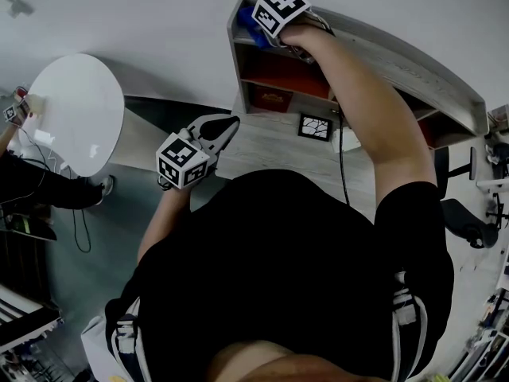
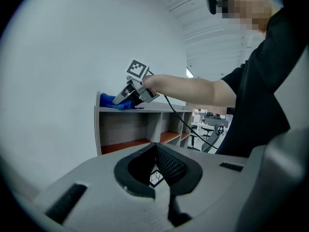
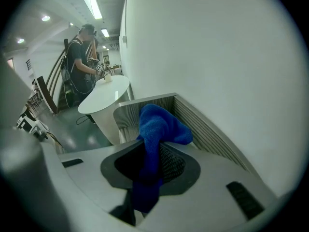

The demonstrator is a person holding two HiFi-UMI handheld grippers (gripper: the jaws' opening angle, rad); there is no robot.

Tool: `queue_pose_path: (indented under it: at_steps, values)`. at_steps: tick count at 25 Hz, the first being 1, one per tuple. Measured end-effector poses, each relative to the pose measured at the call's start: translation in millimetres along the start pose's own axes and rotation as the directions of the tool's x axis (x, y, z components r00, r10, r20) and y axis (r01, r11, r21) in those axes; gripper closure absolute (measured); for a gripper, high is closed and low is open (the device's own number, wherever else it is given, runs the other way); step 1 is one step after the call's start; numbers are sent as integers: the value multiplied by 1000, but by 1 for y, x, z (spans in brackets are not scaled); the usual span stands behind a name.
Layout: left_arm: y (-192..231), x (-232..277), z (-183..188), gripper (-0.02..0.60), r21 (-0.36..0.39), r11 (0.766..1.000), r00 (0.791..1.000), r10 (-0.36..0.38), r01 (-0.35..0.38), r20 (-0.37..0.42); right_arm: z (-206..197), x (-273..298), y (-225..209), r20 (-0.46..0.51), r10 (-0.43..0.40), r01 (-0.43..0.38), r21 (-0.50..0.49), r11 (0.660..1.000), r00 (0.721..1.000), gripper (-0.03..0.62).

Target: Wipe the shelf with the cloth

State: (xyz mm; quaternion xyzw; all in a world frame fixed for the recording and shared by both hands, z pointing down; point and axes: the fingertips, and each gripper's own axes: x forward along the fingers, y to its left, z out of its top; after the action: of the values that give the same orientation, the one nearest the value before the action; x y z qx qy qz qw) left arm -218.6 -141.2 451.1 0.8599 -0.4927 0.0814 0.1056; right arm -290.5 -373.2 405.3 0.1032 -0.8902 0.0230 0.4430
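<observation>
At the upper centre of the head view, the right gripper (image 3: 150,164) pinched a bunched fold of the soft, light, floppy blue cloth (image 3: 160,123) atop the shelf (image 1: 417,73), while the left gripper (image 2: 157,167), jaws together, held nothing.

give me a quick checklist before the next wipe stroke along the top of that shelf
1. Cloth clamped in the right gripper: ok, jaws shut on it.
2. Cloth resting on the top of the shelf: ok, it lies near one end.
3. Rest of the shelf top free of things: ok, bare in the head view.
4. Cable clear of the shelf: cannot tell, it hangs down across the front.
5. Left gripper out of the way: ok, shut on nothing, held low in front of the shelf.
</observation>
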Motion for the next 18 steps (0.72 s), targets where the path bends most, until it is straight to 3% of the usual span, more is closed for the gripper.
queue_pose_path:
  at_steps: [10, 18]
  values:
    - [-10, 7, -1, 565, 12, 999, 999, -45, 45, -7, -30, -44, 4, 114, -77, 82, -37, 996, 991, 508]
    - [-30, 30, 0, 565, 37, 991, 992, -125, 126, -33, -84, -101, -6, 233, -129, 115, 71, 991, 964, 508]
